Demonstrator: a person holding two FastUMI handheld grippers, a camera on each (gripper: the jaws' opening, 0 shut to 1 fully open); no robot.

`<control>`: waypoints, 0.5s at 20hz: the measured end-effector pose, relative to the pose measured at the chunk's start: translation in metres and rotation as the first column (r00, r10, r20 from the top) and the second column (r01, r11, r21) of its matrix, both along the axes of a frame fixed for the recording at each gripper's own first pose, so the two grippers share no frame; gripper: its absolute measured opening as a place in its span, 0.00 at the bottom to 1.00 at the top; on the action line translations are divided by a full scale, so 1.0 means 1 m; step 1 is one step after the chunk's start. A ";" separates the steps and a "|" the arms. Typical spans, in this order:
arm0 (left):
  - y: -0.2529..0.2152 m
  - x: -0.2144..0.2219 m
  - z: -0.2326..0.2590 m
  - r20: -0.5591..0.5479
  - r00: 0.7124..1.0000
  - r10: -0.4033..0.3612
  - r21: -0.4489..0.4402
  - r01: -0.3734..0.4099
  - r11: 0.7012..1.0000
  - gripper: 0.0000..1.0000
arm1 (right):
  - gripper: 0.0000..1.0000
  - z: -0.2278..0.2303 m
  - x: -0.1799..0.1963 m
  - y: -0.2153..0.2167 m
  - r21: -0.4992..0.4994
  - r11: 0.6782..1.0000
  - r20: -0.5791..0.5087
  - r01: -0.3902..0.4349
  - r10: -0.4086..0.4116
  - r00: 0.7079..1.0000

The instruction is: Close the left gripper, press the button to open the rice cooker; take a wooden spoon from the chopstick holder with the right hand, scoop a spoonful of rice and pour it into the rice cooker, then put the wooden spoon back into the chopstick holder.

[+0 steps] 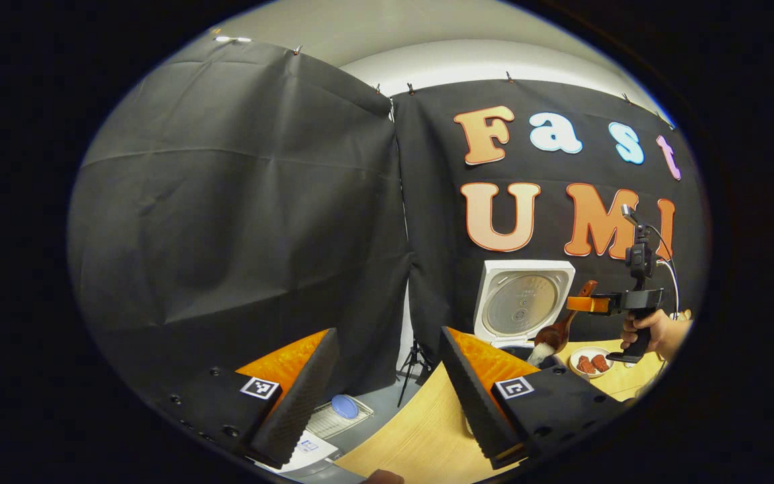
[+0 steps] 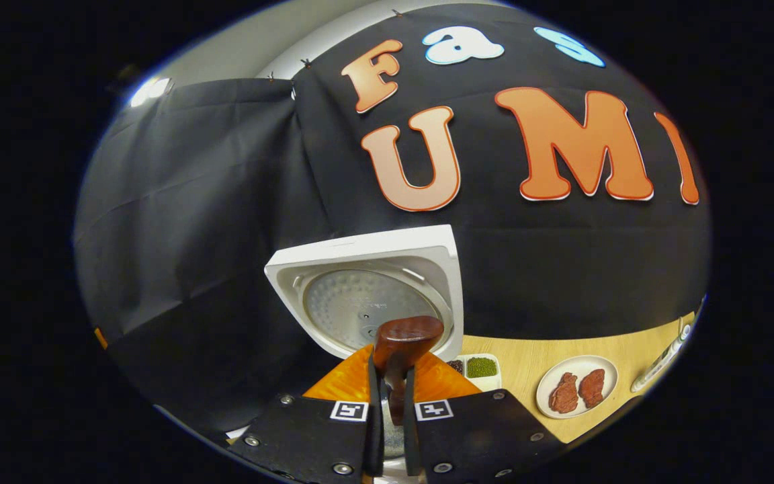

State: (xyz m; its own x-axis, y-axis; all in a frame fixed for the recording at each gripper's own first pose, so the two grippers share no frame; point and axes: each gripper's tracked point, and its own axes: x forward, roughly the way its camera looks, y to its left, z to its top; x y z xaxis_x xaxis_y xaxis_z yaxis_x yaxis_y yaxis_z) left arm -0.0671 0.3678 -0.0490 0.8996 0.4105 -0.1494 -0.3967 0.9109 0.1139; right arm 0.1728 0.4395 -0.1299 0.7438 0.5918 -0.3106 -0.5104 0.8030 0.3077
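Wooden spoon (image 1: 552, 335), dark brown and glossy, tips over the open white rice cooker (image 1: 521, 306), white rice at its bowl! The right gripper (image 2: 392, 396) pinches its handle tight; the left gripper (image 1: 387, 396) hangs wide, holding nothing. Best now: tilt slowly over the pot's middle so every grain lands inside.

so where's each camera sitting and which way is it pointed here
Left gripper view: rides on the left claw, its fingers spread at the bottom, held back at the table edge, facing the booth wall; far right, a hand holds the right claw.
Right gripper view: rides on the right claw, closed on the wooden spoon, looking across the rice cooker's raised lid.
Shared: rice cooker lid, wooden spoon, plate of meat.
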 end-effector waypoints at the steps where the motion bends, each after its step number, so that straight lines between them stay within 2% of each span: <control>1: 0.000 0.001 0.000 -0.001 1.000 0.000 0.001 0.000 1.000 1.00 | 0.11 0.004 0.000 0.001 -0.014 1.000 0.022 -0.011 0.011 1.000; 5: 0.000 0.003 0.001 -0.001 1.000 -0.001 0.017 0.001 1.000 1.00 | 0.11 0.023 -0.005 0.008 -0.083 0.995 0.125 -0.051 0.061 0.990; 10: -0.006 0.005 0.000 -0.004 1.000 -0.017 0.011 0.017 1.000 1.00 | 0.11 0.040 -0.021 0.013 -0.176 0.980 0.261 -0.090 0.135 0.956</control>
